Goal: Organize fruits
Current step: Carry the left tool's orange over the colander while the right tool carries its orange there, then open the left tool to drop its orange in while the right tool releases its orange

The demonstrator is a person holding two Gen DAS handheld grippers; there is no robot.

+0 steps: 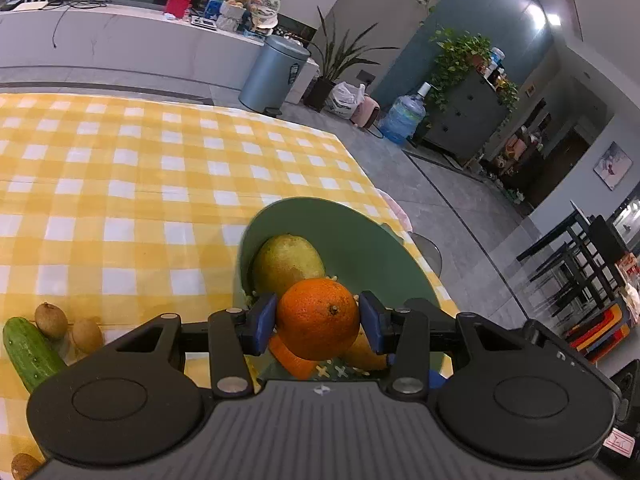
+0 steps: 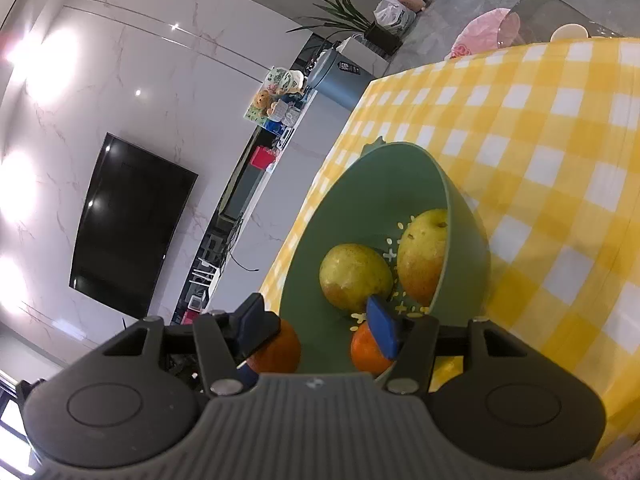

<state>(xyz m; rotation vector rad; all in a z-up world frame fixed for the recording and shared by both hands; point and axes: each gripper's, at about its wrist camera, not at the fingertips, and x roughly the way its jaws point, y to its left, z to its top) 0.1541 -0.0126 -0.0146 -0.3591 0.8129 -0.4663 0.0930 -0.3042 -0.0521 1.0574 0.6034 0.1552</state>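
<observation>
My left gripper [image 1: 319, 320] is shut on an orange [image 1: 316, 312], its blue pads pressing both sides, just above the green bowl [image 1: 384, 248]. In the bowl lie a pear [image 1: 286, 262], a second orange [image 1: 294, 360] and another pear [image 1: 366, 354], both partly hidden under the held fruit. In the right wrist view the bowl [image 2: 400, 184] holds two pears [image 2: 354, 276] [image 2: 424, 256] and an orange [image 2: 366, 350]. My right gripper [image 2: 317, 323] stands open astride the near rim, one finger outside and one inside. The held orange [image 2: 280, 350] shows behind its left finger.
A cucumber [image 1: 28, 354] and three kiwis [image 1: 50, 320] [image 1: 86, 334] [image 1: 24, 466] lie on the yellow checked tablecloth [image 1: 140, 184] left of the bowl. The table edge runs close behind the bowl, with floor beyond. A chair with a pink cushion [image 2: 484, 28] stands at the far corner.
</observation>
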